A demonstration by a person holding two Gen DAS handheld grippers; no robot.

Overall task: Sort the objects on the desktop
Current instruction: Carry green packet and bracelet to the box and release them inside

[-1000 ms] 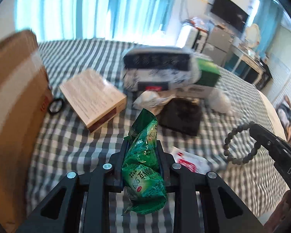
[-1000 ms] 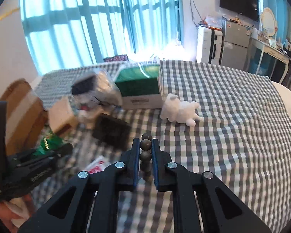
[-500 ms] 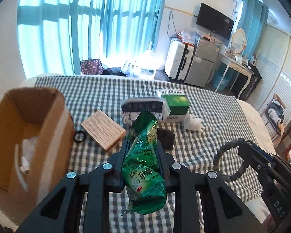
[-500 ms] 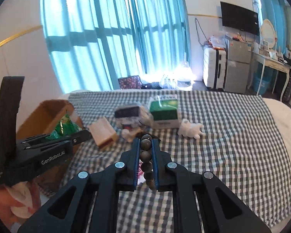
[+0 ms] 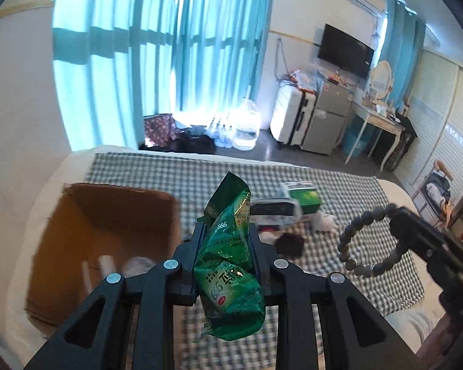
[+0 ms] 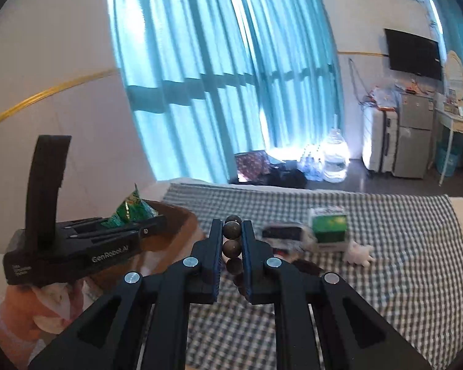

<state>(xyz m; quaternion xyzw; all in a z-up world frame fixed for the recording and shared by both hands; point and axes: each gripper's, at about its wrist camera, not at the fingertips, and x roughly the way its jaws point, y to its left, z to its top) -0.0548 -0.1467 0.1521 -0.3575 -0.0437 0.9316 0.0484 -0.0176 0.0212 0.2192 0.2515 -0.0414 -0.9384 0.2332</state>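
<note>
Left gripper (image 5: 227, 246) is being held clamped on a crinkled green snack packet (image 5: 230, 265), raised above the checkered cloth (image 5: 169, 182), just right of the open cardboard box (image 5: 108, 225). Right gripper (image 6: 232, 246) is being kept closed on a dark bead bracelet (image 6: 232, 246), beads stacked between the pads, remaining clutter lying far right.

Bead bracelet (image 6: 232, 246) between tool (image 6: 232, 234) fingers

Read "999" on the green packet (image 5: 228, 265), printed upside down. Read "GenRobot.AI" in white on the side of the left claw (image 6: 145, 228). Smaller print beside it too tiny to read.
</note>
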